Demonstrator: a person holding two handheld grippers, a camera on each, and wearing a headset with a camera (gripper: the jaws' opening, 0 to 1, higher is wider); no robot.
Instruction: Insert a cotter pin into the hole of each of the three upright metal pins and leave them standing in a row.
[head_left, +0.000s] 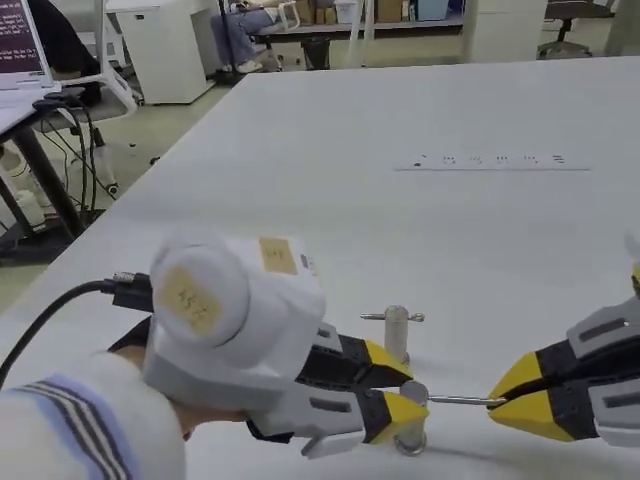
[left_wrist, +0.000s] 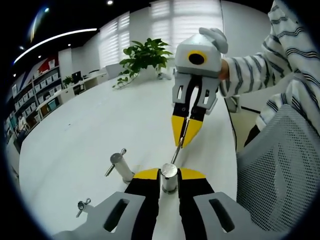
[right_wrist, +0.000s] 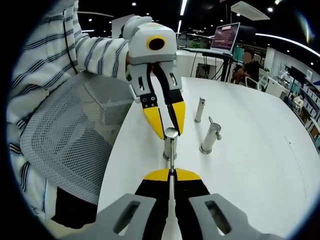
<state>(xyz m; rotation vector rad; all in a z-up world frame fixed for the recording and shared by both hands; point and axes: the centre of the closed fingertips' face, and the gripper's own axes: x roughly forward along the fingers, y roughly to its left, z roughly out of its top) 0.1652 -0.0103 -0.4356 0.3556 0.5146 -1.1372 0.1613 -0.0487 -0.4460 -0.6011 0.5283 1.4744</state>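
— What's the surface (head_left: 400, 220) like from where you stand?
— Broad, white and mostly bare. A white power strip (head_left: 490, 160) lies flat far out on it. Around it is an office. There's a potted plant (left_wrist: 145, 57) at one end, a lit laptop (right_wrist: 226, 37) on a desk past the other, and a white cabinet (head_left: 165, 50) across the floor.
— And the work?
— All close to the near edge, just in front of a grey mesh chair (right_wrist: 65, 145). The left claw (head_left: 408, 390) is narrowed onto the near metal pin (head_left: 411, 438), one jaw on each side, holding it upright. The right claw (head_left: 515, 395) is pinched on the held cotter pin (head_left: 460, 400), which lies level with its tip at the pin's head. I can't tell whether it is in the hole.
— The others?
— The second metal pin (head_left: 396, 340) stands just behind, apart from both claws, with a fitted cotter pin (head_left: 392, 317) through its top. A third metal pin (right_wrist: 200, 110) stands upright farther along, too small to see whether it is pinned. A loose cotter pin (left_wrist: 82, 205) lies flat beside the left claw.
— Room to move?
— Plenty beyond and to the sides, with bare surface out to the strip. Toward the person there's little, because the edge is right there.
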